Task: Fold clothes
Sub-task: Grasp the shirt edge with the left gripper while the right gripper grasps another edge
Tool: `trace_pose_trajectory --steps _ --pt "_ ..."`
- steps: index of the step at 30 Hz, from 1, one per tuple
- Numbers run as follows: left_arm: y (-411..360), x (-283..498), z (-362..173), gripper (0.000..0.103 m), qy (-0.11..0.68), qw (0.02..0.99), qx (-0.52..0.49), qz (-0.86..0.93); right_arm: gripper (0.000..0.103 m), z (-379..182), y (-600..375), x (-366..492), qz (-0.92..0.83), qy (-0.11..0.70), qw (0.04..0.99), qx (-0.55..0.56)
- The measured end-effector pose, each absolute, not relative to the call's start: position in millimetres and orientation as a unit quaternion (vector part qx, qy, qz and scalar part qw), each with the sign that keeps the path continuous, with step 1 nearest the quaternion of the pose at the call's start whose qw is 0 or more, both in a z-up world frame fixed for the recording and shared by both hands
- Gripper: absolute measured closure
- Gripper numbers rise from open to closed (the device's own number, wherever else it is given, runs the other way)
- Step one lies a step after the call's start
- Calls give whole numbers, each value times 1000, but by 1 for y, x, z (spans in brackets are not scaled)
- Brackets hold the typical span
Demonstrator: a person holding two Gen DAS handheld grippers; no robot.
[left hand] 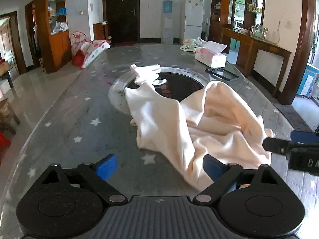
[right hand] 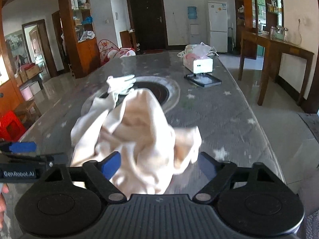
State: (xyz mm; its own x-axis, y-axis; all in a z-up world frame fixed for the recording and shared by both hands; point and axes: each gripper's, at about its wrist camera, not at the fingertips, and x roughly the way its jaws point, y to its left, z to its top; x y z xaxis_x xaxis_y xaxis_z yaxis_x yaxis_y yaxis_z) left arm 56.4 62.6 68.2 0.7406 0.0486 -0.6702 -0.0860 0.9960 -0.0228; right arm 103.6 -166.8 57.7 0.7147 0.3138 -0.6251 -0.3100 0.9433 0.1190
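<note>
Each gripper, left (left hand: 159,169) and right (right hand: 159,165), is black plastic: two round discs, a ribbed middle plate, silver pivot screws and blue finger pads (left hand: 106,167). The left gripper's side reads "GenRobot.AI"; the other's lettering is cut off, perhaps "DA".

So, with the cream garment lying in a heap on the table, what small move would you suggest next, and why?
Probably close both tools on the near edge. The cream garment lies rumpled on the table, and its hem sits between the open jaws of the left tool and the right tool, neither yet pressing on it. Gripping there would let it be lifted and spread flat.
</note>
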Motion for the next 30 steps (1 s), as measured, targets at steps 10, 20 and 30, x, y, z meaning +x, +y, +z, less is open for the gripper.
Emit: trace_pose_trajectory --steps 10,20,30 --pt "61 103 52 40 379 925 -26 3 45 56 -147 167 191 344 919 -5" --pt "68 110 43 88 385 922 -35 -24 82 34 -139 182 193 367 909 -29" --pt "73 94 58 100 364 930 -42 -28 97 59 -156 154 196 329 924 -14"
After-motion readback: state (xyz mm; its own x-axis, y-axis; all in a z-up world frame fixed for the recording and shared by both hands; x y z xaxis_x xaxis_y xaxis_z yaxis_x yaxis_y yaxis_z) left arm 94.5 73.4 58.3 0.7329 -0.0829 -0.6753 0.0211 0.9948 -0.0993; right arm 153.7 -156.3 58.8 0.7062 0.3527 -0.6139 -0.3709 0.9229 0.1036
